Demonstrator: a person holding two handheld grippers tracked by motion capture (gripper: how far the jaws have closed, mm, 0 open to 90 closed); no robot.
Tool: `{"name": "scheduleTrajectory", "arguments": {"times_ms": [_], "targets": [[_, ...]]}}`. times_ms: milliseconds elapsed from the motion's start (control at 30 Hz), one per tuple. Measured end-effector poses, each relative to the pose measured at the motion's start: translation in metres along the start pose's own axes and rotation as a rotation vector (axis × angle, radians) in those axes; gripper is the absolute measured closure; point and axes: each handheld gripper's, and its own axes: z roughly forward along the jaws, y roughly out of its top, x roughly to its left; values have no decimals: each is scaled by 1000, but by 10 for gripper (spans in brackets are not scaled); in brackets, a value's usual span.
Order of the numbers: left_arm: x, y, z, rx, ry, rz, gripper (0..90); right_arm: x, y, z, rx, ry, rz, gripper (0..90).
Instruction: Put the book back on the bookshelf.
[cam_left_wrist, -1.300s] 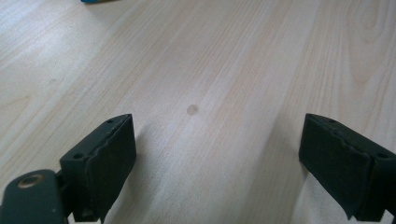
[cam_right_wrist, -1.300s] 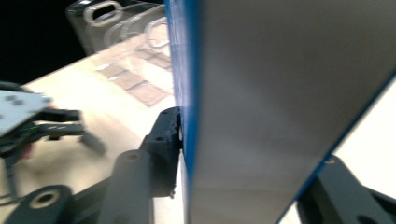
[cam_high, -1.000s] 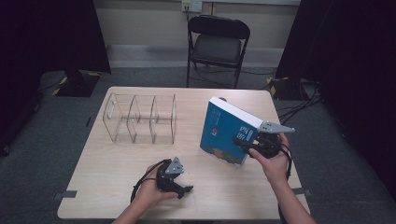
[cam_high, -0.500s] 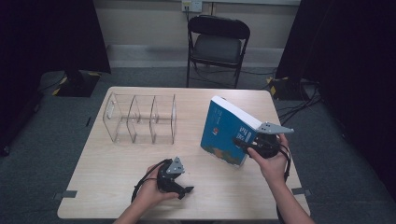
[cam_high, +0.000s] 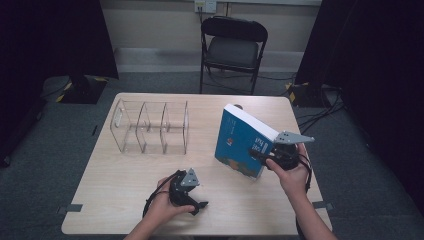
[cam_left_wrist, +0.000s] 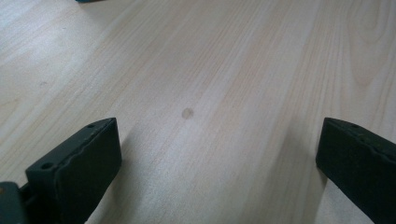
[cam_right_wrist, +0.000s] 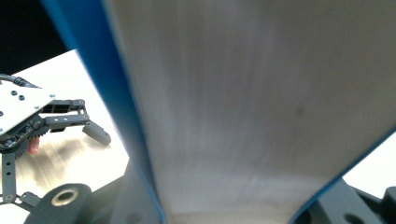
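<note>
Book (cam_high: 243, 141) stands tilted on its lower edge at the table's (cam_high: 125, 200) three o'clock, right gripper (cam_high: 262, 156) clamped on its fore-edge, jaws having just closed on it; clear divider rack (cam_high: 150, 127) lies toward nine o'clock; left gripper (cam_high: 197, 200) rests wide open, empty, at six; folding chair (cam_high: 232, 47) beyond.

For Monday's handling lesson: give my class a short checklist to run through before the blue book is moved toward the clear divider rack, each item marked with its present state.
1. Right gripper clamped on the blue book; its jaws have just been closing on the book's page edge: ok.
2. Book lifted off the table: not ok, its lower edge seems to rest there.
3. Left gripper open, nothing between its jaws: ok.
4. Clear divider rack upright: ok.
5. Slots wide enough for the book: cannot tell.
</note>
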Motion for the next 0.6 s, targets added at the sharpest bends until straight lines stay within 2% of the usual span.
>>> {"name": "scheduleTrajectory", "arguments": {"times_ms": [300,600], "targets": [[0,0,0,3,-1,3,0,5,-1,-1,-4,7,-5,615],[0,0,0,0,0,0,0,6,-6,-12,-4,15,17,615]]}}
